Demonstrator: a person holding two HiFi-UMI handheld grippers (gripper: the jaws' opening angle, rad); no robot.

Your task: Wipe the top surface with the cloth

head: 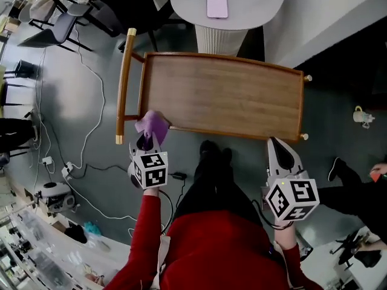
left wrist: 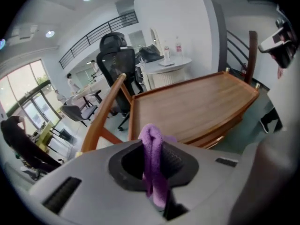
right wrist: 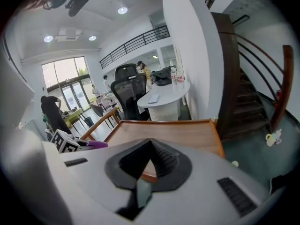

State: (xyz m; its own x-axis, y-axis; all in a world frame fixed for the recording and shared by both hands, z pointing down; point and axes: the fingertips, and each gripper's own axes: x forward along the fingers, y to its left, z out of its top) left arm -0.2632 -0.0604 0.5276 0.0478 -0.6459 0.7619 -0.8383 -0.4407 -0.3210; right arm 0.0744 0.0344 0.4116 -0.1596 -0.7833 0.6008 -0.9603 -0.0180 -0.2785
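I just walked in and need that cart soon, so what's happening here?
A person holds a gripper in each hand at a wooden cart. The left gripper is shut on a purple cloth, held at the near left corner of the cart's top. The right gripper is shut and empty, off the near right corner. Wiping seems only about to start.

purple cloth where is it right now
In the head view the purple cloth is on the left, pinched in the left gripper, at the near-left corner of the wooden cart top.
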